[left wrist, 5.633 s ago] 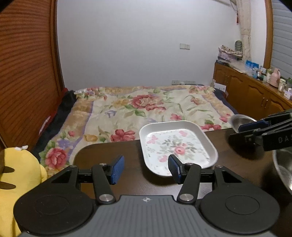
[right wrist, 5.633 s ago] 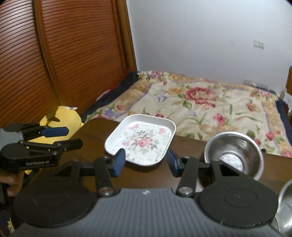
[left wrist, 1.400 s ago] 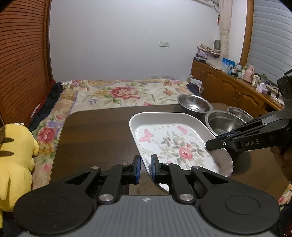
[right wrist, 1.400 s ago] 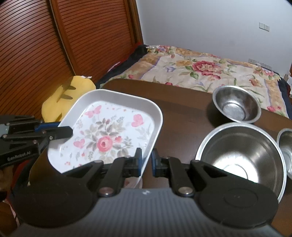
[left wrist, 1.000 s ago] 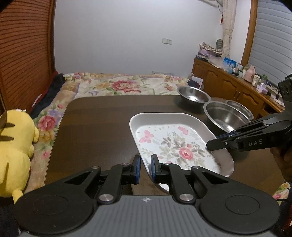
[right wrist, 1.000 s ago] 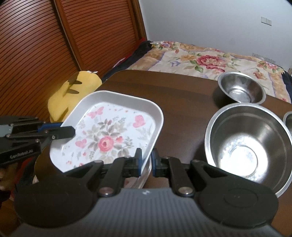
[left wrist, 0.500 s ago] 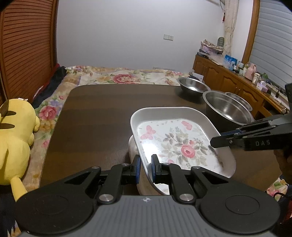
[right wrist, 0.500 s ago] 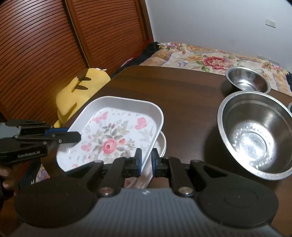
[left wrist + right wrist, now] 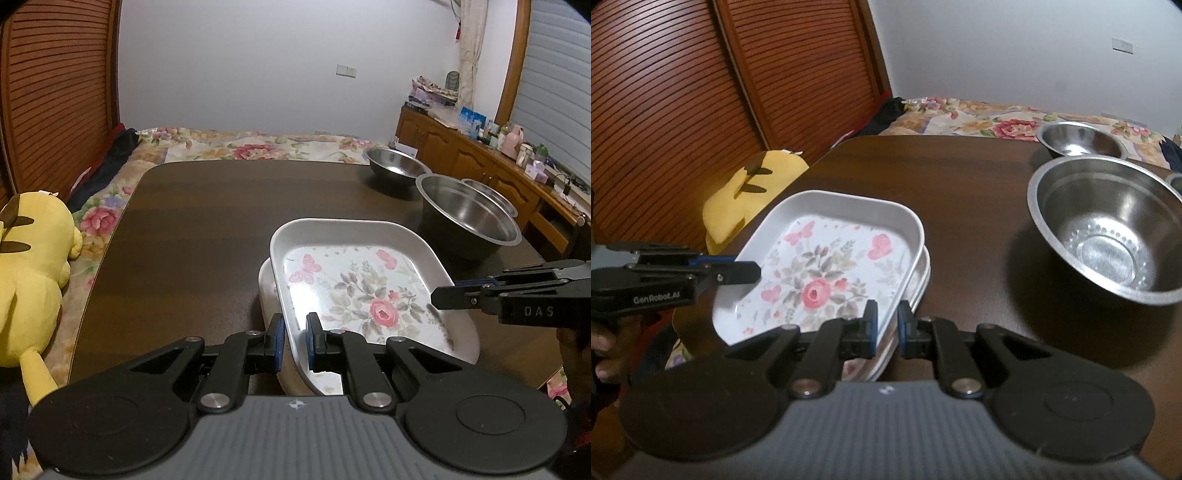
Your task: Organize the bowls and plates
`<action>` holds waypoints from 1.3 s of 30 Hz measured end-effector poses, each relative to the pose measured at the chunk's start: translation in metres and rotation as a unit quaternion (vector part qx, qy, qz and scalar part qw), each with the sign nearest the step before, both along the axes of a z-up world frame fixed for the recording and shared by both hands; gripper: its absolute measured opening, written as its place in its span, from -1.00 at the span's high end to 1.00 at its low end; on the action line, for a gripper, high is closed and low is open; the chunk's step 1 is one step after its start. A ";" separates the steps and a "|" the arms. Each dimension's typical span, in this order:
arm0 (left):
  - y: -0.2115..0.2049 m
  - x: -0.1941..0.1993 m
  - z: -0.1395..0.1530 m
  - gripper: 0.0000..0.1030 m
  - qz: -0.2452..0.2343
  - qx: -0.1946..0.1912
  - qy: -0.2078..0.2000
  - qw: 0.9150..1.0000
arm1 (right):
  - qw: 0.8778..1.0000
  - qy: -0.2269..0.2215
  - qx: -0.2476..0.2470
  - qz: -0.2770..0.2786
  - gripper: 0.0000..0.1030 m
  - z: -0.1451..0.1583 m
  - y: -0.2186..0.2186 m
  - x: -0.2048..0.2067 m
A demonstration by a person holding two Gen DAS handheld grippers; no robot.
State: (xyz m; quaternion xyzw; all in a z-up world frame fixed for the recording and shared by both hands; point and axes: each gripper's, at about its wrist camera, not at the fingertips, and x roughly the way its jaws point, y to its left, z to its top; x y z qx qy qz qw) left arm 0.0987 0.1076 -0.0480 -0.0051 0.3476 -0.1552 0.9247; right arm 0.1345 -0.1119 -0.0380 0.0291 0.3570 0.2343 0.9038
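Left wrist view: left gripper (image 9: 294,339) and right gripper (image 9: 886,328) both clamp floral plate (image 9: 354,291).

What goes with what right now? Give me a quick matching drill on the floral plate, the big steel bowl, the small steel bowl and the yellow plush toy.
Things:
1. floral plate
2. big steel bowl
3. small steel bowl
4. yellow plush toy

Places or states:
A. off the table, beside its left edge
B. at the table's far edge, near the bed
C. clamped at its rim by the left gripper and the right gripper, over another white plate
D. standing empty on the table, just right of the plates

Pairs: 1-C, 2-D, 3-B, 4-A
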 end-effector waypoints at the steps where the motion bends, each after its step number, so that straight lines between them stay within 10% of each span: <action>1: 0.000 0.000 -0.001 0.74 -0.001 0.001 0.000 1.000 | 1.000 -0.002 0.004 -0.004 0.76 -0.001 -0.001 -0.001; 22: 0.002 0.000 -0.011 0.66 0.026 -0.004 -0.013 1.000 | 0.995 -0.075 0.034 -0.053 0.70 -0.026 0.000 -0.021; 39: -0.031 0.018 0.027 -0.31 0.004 -0.009 -0.070 0.998 | 0.986 -0.133 0.050 -0.085 0.68 0.006 -0.042 -0.037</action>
